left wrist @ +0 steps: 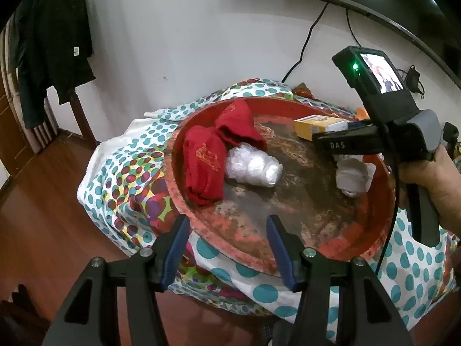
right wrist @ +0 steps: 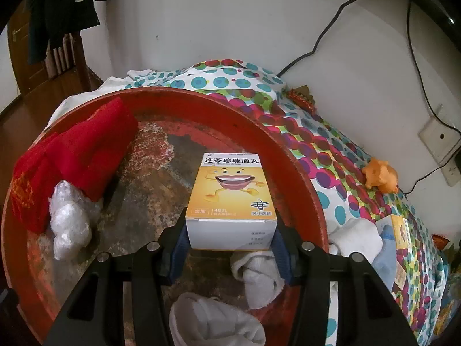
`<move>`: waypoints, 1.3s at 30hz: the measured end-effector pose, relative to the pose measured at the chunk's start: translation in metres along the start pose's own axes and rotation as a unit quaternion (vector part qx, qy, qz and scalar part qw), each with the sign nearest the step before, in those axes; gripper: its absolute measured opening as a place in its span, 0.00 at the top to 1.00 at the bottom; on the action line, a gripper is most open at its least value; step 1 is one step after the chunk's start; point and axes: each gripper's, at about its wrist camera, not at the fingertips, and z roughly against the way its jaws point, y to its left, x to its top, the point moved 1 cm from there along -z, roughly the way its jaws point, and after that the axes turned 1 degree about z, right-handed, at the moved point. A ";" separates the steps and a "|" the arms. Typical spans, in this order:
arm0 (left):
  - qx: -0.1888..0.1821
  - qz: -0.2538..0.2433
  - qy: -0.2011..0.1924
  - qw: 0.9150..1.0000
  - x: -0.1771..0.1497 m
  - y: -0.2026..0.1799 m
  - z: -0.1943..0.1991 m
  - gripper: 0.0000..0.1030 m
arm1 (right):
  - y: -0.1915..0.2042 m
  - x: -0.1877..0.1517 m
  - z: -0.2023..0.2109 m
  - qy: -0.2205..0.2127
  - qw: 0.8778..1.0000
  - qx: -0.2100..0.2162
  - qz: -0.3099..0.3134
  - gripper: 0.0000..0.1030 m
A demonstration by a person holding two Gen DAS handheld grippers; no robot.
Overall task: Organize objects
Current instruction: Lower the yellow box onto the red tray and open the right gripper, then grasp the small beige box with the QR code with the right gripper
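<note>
While clamped in the right gripper [right wrist: 230, 248] — medicine box [right wrist: 232, 199] above red tray [right wrist: 288, 155]; left gripper [left wrist: 227, 248] agape, empty.

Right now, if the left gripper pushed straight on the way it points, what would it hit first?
Probably the near rim of the red tray: the open left gripper straddles it. Beyond lies the tray's bare worn floor; depth is hard to judge.
</note>
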 end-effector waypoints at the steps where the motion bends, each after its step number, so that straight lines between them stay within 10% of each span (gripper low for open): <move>1: -0.003 0.000 0.000 1.000 0.000 0.000 0.000 0.45 | 0.002 0.000 0.002 0.000 1.000 -0.002 0.010 0.51; 17: 0.002 -0.012 0.004 1.000 -0.004 -0.010 -0.001 0.45 | -0.036 -0.049 0.063 -0.055 0.997 0.032 -0.053 0.37; 32: 0.008 -0.049 -0.014 0.999 -0.008 -0.028 0.004 0.45 | -0.193 -0.163 0.062 -0.014 0.975 -0.058 -0.216 0.37; 39: 0.006 -0.066 -0.014 0.998 -0.012 -0.038 0.003 0.45 | -0.220 -0.164 0.037 -0.003 0.969 -0.048 -0.243 0.36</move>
